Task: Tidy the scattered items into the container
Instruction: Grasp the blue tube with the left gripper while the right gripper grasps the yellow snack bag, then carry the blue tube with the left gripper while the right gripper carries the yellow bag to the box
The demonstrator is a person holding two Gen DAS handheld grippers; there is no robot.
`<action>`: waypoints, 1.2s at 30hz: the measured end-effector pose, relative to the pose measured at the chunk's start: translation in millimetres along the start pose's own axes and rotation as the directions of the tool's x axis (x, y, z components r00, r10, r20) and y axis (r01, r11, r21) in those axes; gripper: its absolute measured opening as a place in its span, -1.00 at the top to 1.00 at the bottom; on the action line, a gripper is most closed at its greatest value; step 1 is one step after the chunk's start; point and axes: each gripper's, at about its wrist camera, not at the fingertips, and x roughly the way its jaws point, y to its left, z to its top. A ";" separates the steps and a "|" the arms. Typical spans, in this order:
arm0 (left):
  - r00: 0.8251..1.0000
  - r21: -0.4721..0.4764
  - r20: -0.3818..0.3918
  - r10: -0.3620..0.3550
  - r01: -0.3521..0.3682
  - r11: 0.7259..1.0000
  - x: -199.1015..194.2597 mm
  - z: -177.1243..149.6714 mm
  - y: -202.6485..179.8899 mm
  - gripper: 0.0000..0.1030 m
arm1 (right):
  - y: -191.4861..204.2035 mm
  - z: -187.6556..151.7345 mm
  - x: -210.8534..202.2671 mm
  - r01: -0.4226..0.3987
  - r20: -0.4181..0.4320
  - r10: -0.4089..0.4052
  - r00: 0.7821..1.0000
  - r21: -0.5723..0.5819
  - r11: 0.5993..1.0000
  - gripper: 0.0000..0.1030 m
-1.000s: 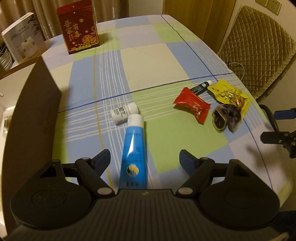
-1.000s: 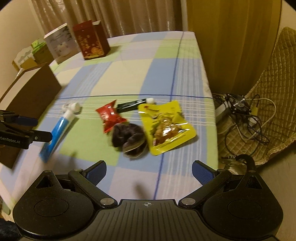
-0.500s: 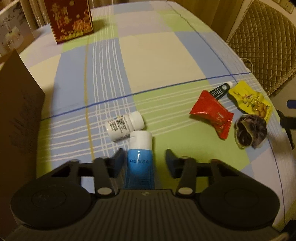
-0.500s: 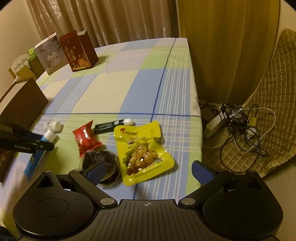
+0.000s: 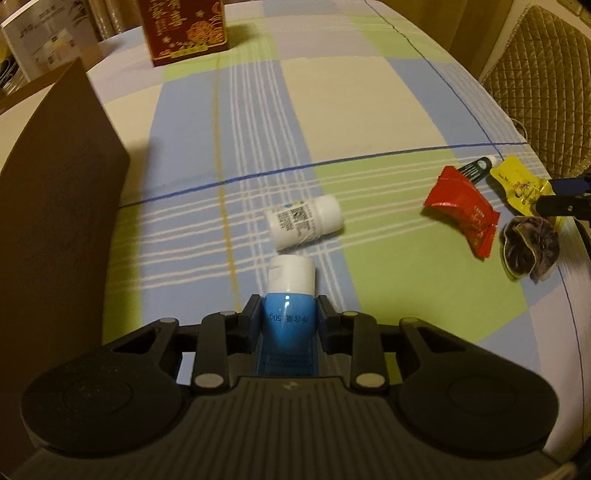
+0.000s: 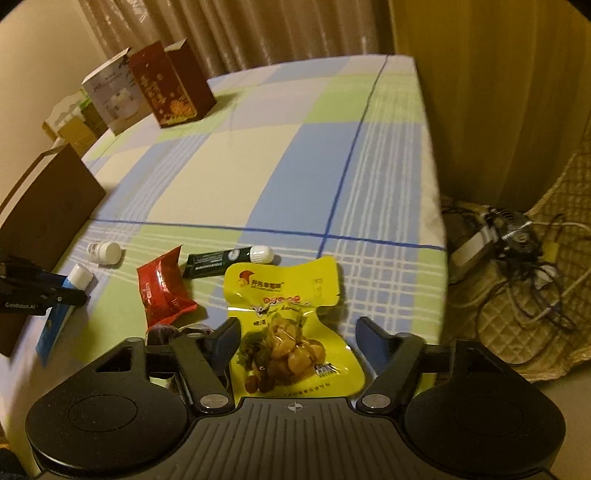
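Observation:
My left gripper point(image 5: 288, 306) is closing its jaws on the blue tube point(image 5: 288, 325) just below its white cap, and the pads press its sides. A white pill bottle point(image 5: 304, 225) lies just beyond the cap. The brown cardboard box point(image 5: 55, 221) stands at the left. My right gripper point(image 6: 297, 332) straddles the yellow snack packet point(image 6: 291, 354); its jaws are closing, with a gap left at the right pad. A red packet point(image 6: 164, 291), a dark green tube point(image 6: 218, 260) and a dark pouch point(image 5: 528, 251) lie to the left of the yellow one.
A red gift box point(image 5: 184, 29) and a white carton point(image 6: 110, 96) stand at the table's far end. The table's right edge point(image 6: 437, 206) drops to cables and a small fan point(image 6: 513, 236) on the floor. A quilted chair point(image 5: 546, 85) stands to the right.
My left gripper came down over the blue tube and its fingers closed in on it. My right gripper moved forward over the yellow packet and its fingers narrowed around it.

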 end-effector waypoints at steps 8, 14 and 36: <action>1.000 -0.003 0.007 0.011 -0.011 1.000 -3.3 -6.3 -1.3 0.50 | 19.8 -1.5 2.0 0.028 -0.009 -0.030 1.000 -0.124 0.992 0.20; 1.000 0.005 0.006 -0.003 0.003 1.000 -7.1 -7.6 -5.4 0.51 | 30.9 -7.7 -16.3 0.070 0.063 -0.062 0.996 -0.133 0.989 0.30; 0.971 -0.043 0.241 -0.003 0.013 0.999 -102.5 -9.4 5.5 0.52 | 80.1 15.7 -88.8 0.055 0.275 -0.021 0.961 -0.116 0.992 0.56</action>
